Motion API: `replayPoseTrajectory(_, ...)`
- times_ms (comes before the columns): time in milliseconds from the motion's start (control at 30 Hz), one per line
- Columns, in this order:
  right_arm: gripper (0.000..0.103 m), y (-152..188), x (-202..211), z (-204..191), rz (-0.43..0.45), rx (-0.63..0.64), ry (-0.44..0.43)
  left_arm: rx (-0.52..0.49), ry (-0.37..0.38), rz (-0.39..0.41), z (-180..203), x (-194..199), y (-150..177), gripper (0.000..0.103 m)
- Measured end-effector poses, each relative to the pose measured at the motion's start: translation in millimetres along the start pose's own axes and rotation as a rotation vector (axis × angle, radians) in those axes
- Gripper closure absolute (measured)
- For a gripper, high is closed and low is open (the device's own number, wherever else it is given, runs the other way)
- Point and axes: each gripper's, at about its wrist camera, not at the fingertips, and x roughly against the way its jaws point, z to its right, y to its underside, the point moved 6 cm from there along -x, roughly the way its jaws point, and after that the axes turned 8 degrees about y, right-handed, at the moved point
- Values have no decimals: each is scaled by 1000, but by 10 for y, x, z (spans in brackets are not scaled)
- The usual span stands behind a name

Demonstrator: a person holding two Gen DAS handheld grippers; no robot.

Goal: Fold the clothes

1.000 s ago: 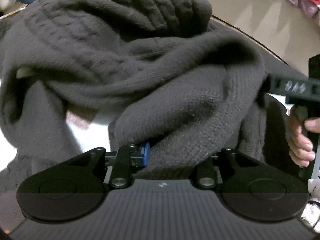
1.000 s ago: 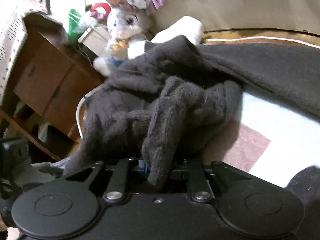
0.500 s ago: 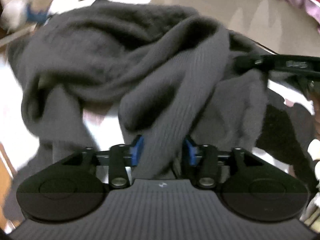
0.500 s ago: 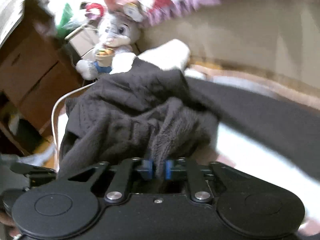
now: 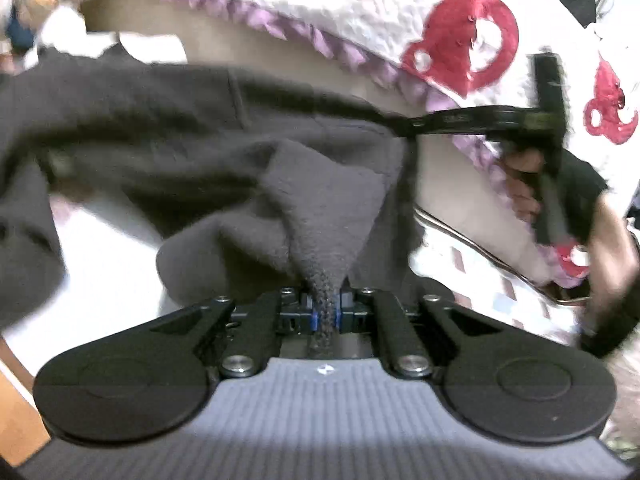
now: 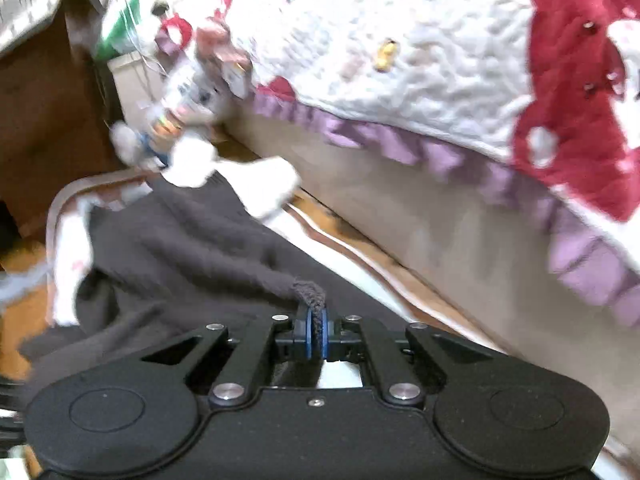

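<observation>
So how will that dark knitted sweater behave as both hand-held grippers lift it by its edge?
Probably floppy: the dark knitted sweater sags in folds between the left hand-held gripper and the right hand-held gripper. Likely fairly heavy for cloth, since the knit looks thick. Slipping seems unlikely; each closed pair of fingers pinches a chunky ribbed edge.

Right gripper [image 6: 316,338] pinching dark sweater [image 6: 192,256]

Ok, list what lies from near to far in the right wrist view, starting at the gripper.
Right gripper, shut on the edge of the dark knit sweater → white cloth → plush toy → green item at the back.
</observation>
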Motion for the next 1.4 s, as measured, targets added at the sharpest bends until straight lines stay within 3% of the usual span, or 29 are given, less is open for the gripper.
replayPoseTrajectory(67, 88, 137, -230, 193, -43, -78, -4, 62, -33, -108, -53, -221, 290, 95)
replayPoseTrajectory(133, 76, 422, -599, 394, -107, -240, -43, 71, -83, -217, -216, -481, 539, 95)
replayPoseTrajectory(200, 76, 717, -914, 567, -191, -421, -103, 42, -150, -292, -391, -658, 718, 94)
replayPoseTrajectory(267, 74, 891, -1069, 696, -214, -594, -193, 50, -157, -295, -461, -636, 767, 93)
replayPoseTrajectory(333, 71, 894, -1109, 708, -238, -640, -257, 61, -161, -292, -526, -610, 804, 85)
replayPoseTrajectory(400, 56, 835, -1110, 663, -219, -604, -263, 98, -133, -242, -554, -538, 728, 78)
replayPoseTrajectory(433, 54, 820, -1114, 626, -216, -580, -260, 98, -123, -215, -533, -483, 700, 73)
replayPoseTrajectory(467, 54, 823, -1125, 583, -226, -564, -263, 96, -112, -189, -515, -436, 666, 68)
replayPoseTrajectory(533, 54, 866, -1137, 482, -254, -541, -281, 88, -87, -137, -496, -402, 553, 47)
replayPoseTrajectory(600, 54, 888, -1119, 354, -267, -504, -288, 84, -61, -106, -455, -461, 436, 45)
replayPoseTrajectory(633, 54, 876, -1121, 306, -269, -483, -291, 76, -63, -118, -449, -563, 442, 49)
replayPoseTrajectory(667, 54, 860, -1125, 263, -269, -471, -297, 55, -92, -145, -429, -676, 476, 60)
replayPoseTrajectory(700, 54, 845, -1128, 219, -268, -462, -303, 33, -129, -157, -439, -722, 475, 97)
replayPoseTrajectory(733, 54, 833, -1116, 183, -268, -461, -311, 14, -158, -153, -433, -728, 463, 97)
replayPoseTrajectory(800, 54, 803, -1071, 152, -257, -457, -332, 4, -155, -26, -294, -408, 353, 97)
replayPoseTrajectory(900, 54, 758, -809, 239, -208, -384, -310, -5, -211, 131, -128, 334, 310, 97)
replayPoseTrajectory(967, 54, 752, -548, 272, -141, -269, -301, 74, -287, 106, -366, 593, 429, 97)
replayPoseTrajectory(1033, 54, 835, -339, 307, -83, -171, -346, 208, -358, 10, -724, 573, 661, 97)
replayPoseTrajectory(1133, 54, 1090, -395, 417, -132, -79, -367, 291, -395, -75, -989, 393, 992, 96)
replayPoseTrajectory(1300, 54, 1499, -544, 529, -233, 31, -410, 280, -373, -87, -1045, 267, 893, 96)
replayPoseTrajectory(1400, 52, 1532, -569, 453, -199, 4, -488, 274, -347, -77, -1070, 274, 776, 95)
